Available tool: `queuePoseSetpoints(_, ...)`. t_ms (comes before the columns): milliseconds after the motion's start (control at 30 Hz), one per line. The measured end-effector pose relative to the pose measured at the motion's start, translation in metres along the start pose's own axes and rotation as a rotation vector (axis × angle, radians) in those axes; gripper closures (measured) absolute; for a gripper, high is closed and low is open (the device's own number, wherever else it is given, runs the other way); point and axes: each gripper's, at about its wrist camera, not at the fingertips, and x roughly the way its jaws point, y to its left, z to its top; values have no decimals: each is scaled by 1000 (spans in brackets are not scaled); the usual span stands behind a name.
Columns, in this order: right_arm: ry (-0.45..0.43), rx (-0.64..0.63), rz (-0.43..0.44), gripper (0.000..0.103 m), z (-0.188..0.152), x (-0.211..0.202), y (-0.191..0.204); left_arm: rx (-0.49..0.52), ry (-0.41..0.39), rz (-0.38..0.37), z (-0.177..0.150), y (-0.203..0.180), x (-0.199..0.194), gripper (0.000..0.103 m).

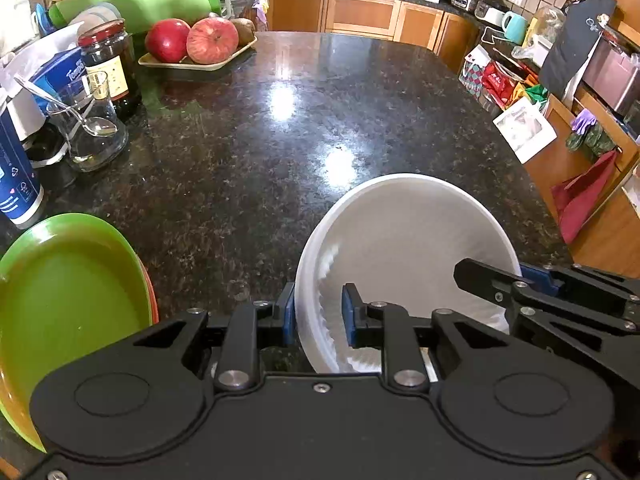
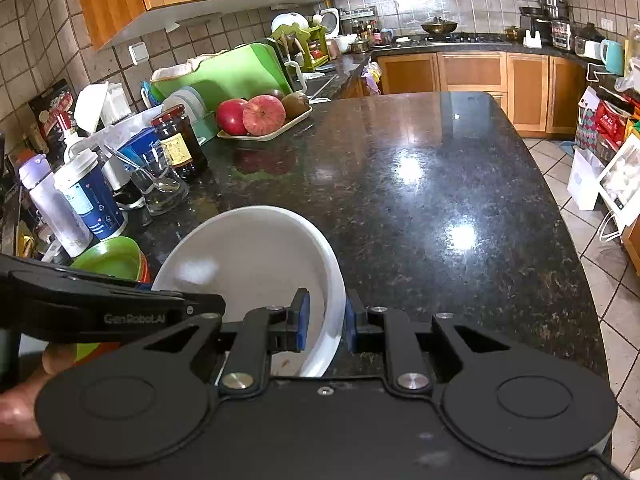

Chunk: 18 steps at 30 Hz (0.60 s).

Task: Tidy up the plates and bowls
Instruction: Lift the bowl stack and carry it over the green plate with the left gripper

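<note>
A white bowl [image 1: 404,240] sits on the dark granite counter [image 1: 260,140]. My left gripper [image 1: 318,316] straddles the bowl's left rim with a visible gap between its blue pads and the wall. My right gripper [image 2: 324,318] straddles the bowl's right rim [image 2: 334,280], one pad inside and one outside, with a gap on the inside. It also shows in the left wrist view [image 1: 520,280]. A green plate [image 1: 68,300] lies stacked on an orange one at the left; the stack also shows in the right wrist view [image 2: 112,258].
At the left stand a glass with a spoon [image 1: 86,124], a dark jar [image 1: 110,64], a blue cup [image 1: 16,176] and a tray of apples [image 1: 200,46]. The counter's right edge [image 1: 532,184] drops to the floor.
</note>
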Motion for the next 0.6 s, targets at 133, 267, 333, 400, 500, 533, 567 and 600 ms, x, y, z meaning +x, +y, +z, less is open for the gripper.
queuePoseSetpoints(133, -11, -5, 9, 83, -1, -5, 1, -4, -18, 7, -3, -2, -8, 73)
queuePoseSetpoints(267, -21, -13, 24, 83, -3, -10, 3, -13, -34, 12, -6, -3, -15, 73)
queuePoseSetpoints(333, -27, -27, 35, 83, -3, -12, 6, -20, -44, 17, -8, -3, -19, 73)
queuePoseSetpoints(400, -31, -41, 50, 83, -5, -15, 9, -32, -54, 28, -11, -1, -24, 73)
queuePoseSetpoints(500, -33, -60, 79, 83, -5, -17, 16, -55, -67, 53, -16, 4, -31, 73)
queuePoseSetpoints(533, -36, -67, 91, 84, -5, -18, 19, -64, -71, 61, -17, 7, -33, 73)
queuePoseSetpoints(567, -39, -74, 102, 85, -4, -18, 23, -74, -76, 71, -19, 11, -36, 73)
queuePoseSetpoints(600, -43, -80, 110, 88, -3, -17, 26, -82, -81, 81, -20, 14, -39, 73)
